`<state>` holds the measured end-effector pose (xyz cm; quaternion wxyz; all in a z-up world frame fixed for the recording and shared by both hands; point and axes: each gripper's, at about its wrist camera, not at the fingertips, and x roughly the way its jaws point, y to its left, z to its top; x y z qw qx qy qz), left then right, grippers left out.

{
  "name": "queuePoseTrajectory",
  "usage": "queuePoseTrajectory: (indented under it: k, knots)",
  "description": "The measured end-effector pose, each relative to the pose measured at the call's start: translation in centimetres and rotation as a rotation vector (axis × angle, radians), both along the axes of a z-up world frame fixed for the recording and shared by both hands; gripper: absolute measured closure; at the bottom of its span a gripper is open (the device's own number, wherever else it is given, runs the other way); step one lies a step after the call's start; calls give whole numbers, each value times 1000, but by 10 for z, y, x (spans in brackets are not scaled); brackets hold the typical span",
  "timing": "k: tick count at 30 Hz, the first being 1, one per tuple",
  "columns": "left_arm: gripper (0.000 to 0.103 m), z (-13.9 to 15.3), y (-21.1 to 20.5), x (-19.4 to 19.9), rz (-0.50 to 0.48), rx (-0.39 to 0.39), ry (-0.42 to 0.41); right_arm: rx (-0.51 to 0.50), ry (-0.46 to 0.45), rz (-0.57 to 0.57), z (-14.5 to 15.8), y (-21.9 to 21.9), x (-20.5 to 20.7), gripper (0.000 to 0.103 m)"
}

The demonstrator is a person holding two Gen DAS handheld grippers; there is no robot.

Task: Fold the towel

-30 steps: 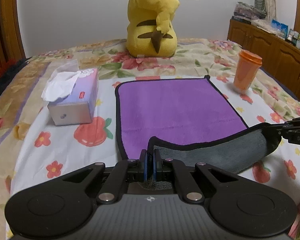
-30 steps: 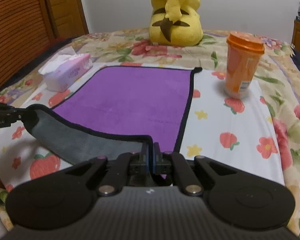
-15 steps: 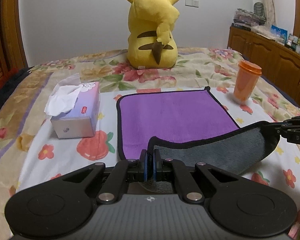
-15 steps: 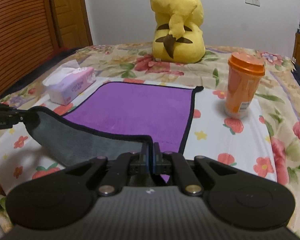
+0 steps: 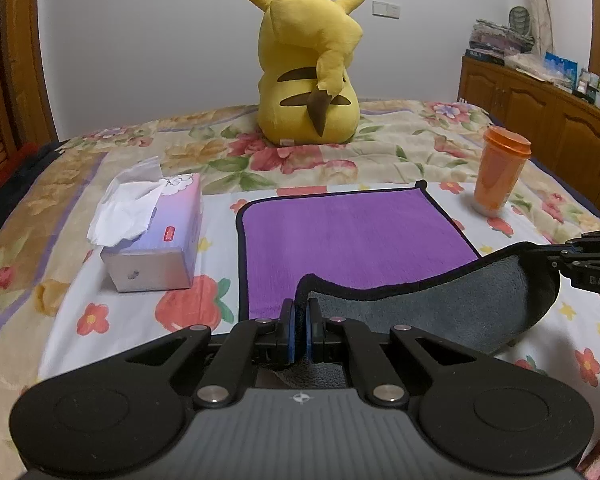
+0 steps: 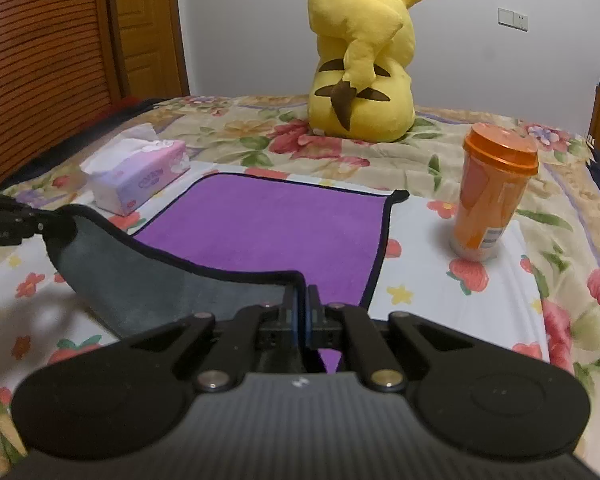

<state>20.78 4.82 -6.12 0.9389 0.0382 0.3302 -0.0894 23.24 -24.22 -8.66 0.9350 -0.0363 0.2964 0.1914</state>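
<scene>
A purple towel [image 5: 348, 236] with a grey underside and black trim lies on the flowered bedspread, its far part flat. My left gripper [image 5: 300, 320] is shut on the near left corner and holds it raised. My right gripper [image 6: 303, 308] is shut on the near right corner, also raised. The near edge hangs between them, grey side [image 5: 440, 312] toward the cameras. The towel also shows in the right wrist view [image 6: 268, 232]. The right gripper shows at the right edge of the left wrist view [image 5: 580, 260]. The left gripper shows at the left edge of the right wrist view [image 6: 8, 220].
A tissue box [image 5: 156, 236] stands left of the towel. An orange lidded cup [image 5: 498, 172] stands right of it, also in the right wrist view [image 6: 492, 196]. A yellow plush toy [image 5: 312, 76] sits behind. Wooden cabinets [image 5: 540, 120] line the right wall.
Both grippers have risen with the near towel edge, lifting it higher off the bed. More of the grey underside shows.
</scene>
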Motion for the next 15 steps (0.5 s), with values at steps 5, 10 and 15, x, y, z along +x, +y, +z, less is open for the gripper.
queuePoseTrajectory:
  k: [5, 10, 15]
  knots:
    - [95, -2, 0, 5, 0, 5, 1, 1, -2, 5, -1, 0, 5, 99]
    - [95, -4, 0, 12, 0, 9, 3, -2, -3, 9, -3, 1, 9, 99]
    - [95, -4, 0, 17, -1, 9, -3, -4, -13, 8, -3, 1, 13, 99]
